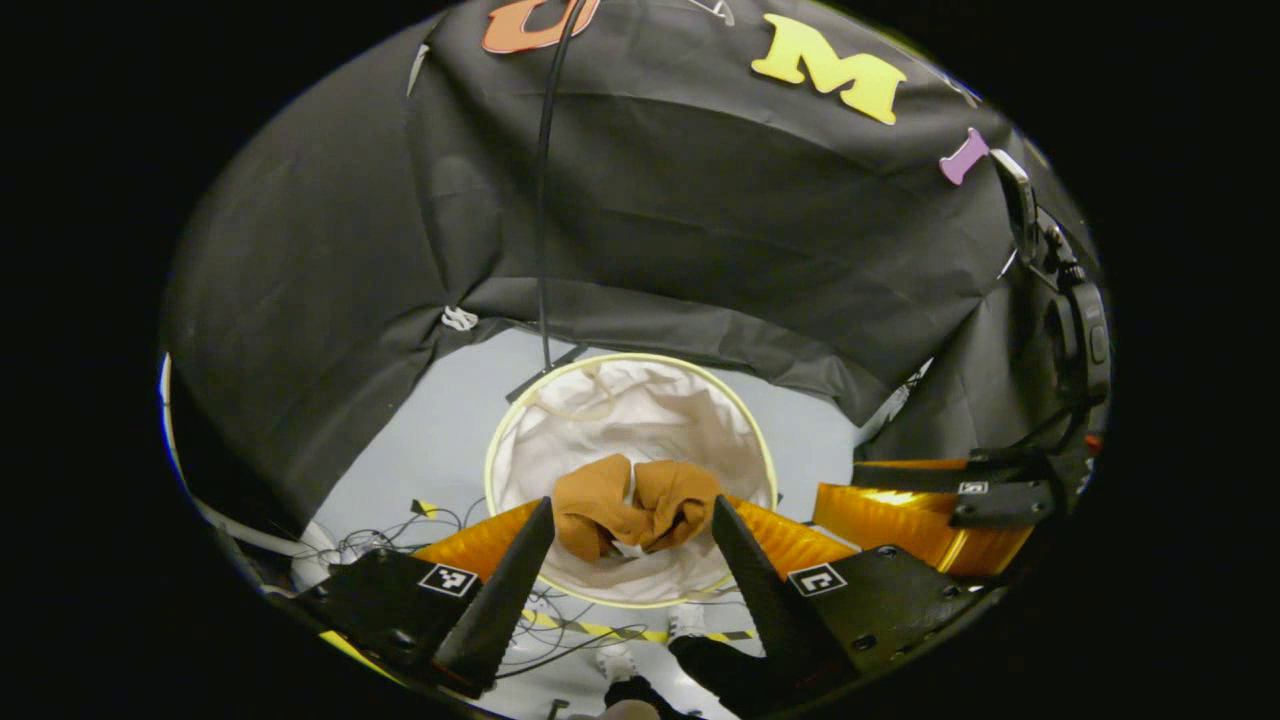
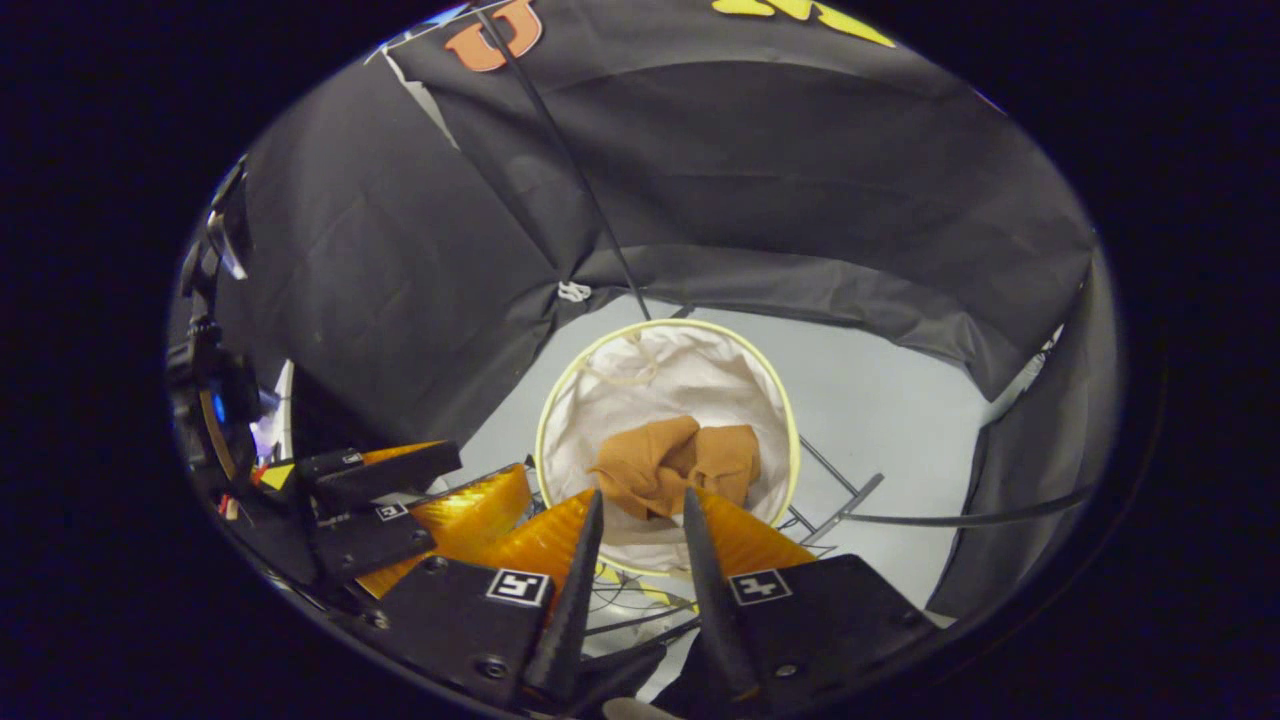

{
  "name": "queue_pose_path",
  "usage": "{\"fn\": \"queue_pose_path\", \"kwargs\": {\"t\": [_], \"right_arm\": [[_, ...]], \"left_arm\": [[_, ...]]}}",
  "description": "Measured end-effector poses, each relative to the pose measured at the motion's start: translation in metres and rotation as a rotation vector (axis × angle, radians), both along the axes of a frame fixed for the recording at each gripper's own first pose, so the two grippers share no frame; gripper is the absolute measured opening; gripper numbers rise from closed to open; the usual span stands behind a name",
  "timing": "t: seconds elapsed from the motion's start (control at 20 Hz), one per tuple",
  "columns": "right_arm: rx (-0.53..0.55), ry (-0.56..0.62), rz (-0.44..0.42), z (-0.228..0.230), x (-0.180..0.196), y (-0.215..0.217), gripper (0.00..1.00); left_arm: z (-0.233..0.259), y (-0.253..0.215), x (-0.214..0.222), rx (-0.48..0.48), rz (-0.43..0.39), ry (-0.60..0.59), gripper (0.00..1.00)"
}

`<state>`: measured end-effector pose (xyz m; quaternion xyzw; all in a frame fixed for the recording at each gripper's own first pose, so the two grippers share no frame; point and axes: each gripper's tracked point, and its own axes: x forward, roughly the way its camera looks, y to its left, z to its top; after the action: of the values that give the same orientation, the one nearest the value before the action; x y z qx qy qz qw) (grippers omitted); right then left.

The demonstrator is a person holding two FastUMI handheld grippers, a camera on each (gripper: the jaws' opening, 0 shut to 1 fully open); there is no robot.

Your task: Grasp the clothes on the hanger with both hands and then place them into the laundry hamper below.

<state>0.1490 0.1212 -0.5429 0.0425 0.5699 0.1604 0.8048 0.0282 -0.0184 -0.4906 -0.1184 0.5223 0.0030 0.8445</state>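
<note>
Left gripper view: the clothes (image 1: 635,505), a crumpled tan bundle, lie inside the hamper (image 1: 520,425), a round white fabric bin w/ a pale yellow rim, standing on the grey floor (image 1: 420,440). Right gripper view has the same clothes (image 2: 675,462) resting in the hamper (image 2: 560,400), toward its near side. I judge the drop done.

My left gripper (image 1: 632,560) hangs above the hamper, fingers spread wide, holding nothing. My right gripper (image 2: 640,550) is also released, fingers a narrow gap apart, nothing between them. It also appears at the right edge of left gripper view (image 1: 960,500).

Risks, as I see them: the bundle sits near the rim's near side, so a low sweep of either gripper could snag the cloth and drag it back out. The hamper looks soft-walled; a bump could tip or fold it. Loose cables (image 1: 400,540) lie on the floor by its base and could catch.

Writing: no brand or label I can read; only square black-and-white marker tags (image 1: 447,579) on the grippers.
</note>
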Motion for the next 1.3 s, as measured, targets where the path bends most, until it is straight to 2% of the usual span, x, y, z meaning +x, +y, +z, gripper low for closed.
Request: {"fn": "queue_pose_path", "kwargs": {"t": [0.05, 0.2, 0.3, 0.4, 0.5, 0.55, 0.75, 1.1, 1.15, 1.3], "right_arm": [[-0.022, -0.018, -0.007, 0.003, 0.002, -0.007, 0.63], [-0.050, -0.023, -0.014, 0.007, -0.005, -0.013, 0.77], [-0.057, -0.037, -0.016, 0.008, -0.002, -0.012, 0.78], [-0.067, -0.053, -0.011, 0.010, -0.002, -0.016, 0.76], [-0.083, -0.066, 0.000, 0.012, -0.007, -0.018, 0.76], [-0.090, -0.082, 0.001, 0.014, -0.006, -0.019, 0.76], [-0.098, -0.158, -0.017, 0.036, -0.001, -0.019, 0.77], [-0.129, -0.398, -0.044, 0.125, 0.007, -0.021, 0.77], [-0.135, -0.437, -0.046, 0.141, 0.007, -0.021, 0.77], [-0.148, -0.558, -0.065, 0.192, 0.000, -0.025, 0.77]], "left_arm": [[0.001, 0.001, -0.004, -0.003, 0.002, 0.003, 1.00], [0.006, 0.004, -0.008, 0.001, 0.008, -0.003, 0.97], [0.007, 0.007, -0.010, 0.000, 0.015, -0.005, 1.00], [0.012, 0.012, -0.014, 0.014, 0.017, -0.014, 0.97], [0.016, 0.016, -0.014, 0.022, 0.024, -0.023, 1.00], [0.020, 0.018, -0.014, 0.027, 0.030, -0.035, 0.97], [0.045, 0.021, -0.010, 0.060, 0.023, -0.099, 0.97], [0.122, 0.018, -0.005, 0.098, -0.031, -0.266, 0.97], [0.134, 0.020, -0.002, 0.102, -0.037, -0.298, 1.00], [0.181, 0.029, -0.009, 0.119, -0.047, -0.392, 0.97]]}}
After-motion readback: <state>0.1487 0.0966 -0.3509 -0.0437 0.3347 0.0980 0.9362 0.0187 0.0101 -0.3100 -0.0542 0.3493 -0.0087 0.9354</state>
